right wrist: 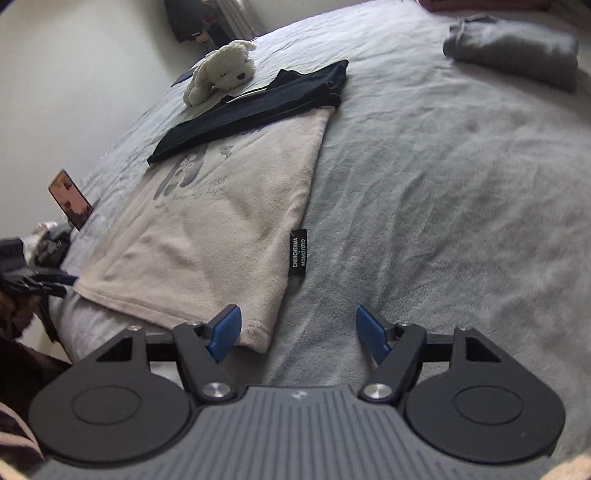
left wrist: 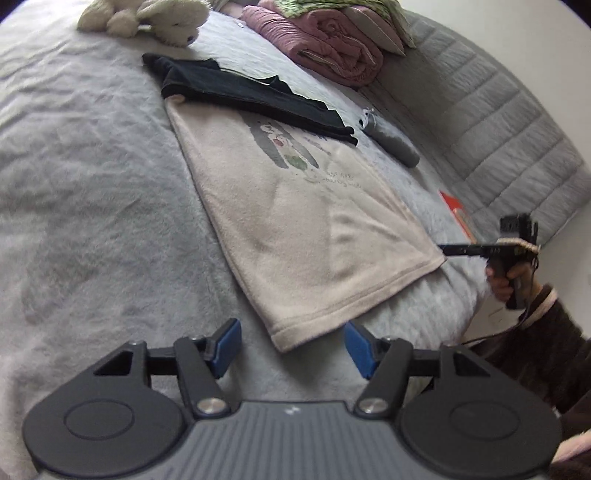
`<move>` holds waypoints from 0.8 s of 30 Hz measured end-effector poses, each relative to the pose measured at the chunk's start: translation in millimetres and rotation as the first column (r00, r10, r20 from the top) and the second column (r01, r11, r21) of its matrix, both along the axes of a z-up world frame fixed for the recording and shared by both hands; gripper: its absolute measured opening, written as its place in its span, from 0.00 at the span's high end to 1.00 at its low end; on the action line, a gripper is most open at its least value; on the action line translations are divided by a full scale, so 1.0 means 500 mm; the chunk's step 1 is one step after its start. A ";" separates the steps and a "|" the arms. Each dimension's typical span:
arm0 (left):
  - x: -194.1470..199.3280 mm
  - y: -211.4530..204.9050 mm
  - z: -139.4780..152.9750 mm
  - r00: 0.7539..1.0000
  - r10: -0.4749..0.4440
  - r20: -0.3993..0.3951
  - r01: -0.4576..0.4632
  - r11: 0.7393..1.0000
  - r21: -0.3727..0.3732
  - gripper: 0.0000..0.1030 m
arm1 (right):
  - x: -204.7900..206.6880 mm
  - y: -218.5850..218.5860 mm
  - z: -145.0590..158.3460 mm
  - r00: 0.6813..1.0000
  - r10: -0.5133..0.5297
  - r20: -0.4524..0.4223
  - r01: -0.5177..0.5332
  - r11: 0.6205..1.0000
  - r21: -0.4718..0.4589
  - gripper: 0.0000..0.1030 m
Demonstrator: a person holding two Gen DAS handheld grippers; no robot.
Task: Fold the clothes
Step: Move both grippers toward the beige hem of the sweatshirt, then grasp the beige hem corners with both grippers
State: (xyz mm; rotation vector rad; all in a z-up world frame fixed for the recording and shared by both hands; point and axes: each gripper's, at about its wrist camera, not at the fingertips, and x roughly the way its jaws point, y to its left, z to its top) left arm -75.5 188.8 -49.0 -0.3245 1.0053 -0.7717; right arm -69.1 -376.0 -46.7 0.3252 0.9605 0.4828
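A cream fleece top [left wrist: 295, 221] with a printed picture lies flat on the grey bed cover [left wrist: 92, 184], its black sleeves [left wrist: 251, 96] folded across the far end. My left gripper [left wrist: 291, 347] is open, and one hem corner lies between its blue pads. In the right wrist view the same top [right wrist: 207, 240] shows a black side label [right wrist: 299, 254]. My right gripper [right wrist: 299, 332] is open too, with the other hem corner just inside its left pad [right wrist: 225, 332]. Each gripper shows in the other's view, at the opposite hem corner.
A white plush toy [left wrist: 147, 18] lies beyond the sleeves. Rolled pink bedding [left wrist: 332, 48] and a grey folded item [left wrist: 393, 142] sit toward the quilted grey panel [left wrist: 498, 129]. A flat red object [left wrist: 458, 214] lies near the bed edge. A person's hand and brown sleeve [left wrist: 546, 332] hold the right gripper.
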 end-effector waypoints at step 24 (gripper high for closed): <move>0.049 -0.031 -0.069 0.973 -0.019 -0.231 -0.045 0.963 -0.267 0.54 | 0.065 0.027 -0.034 0.977 0.137 -0.164 -0.076 0.942 0.328 0.38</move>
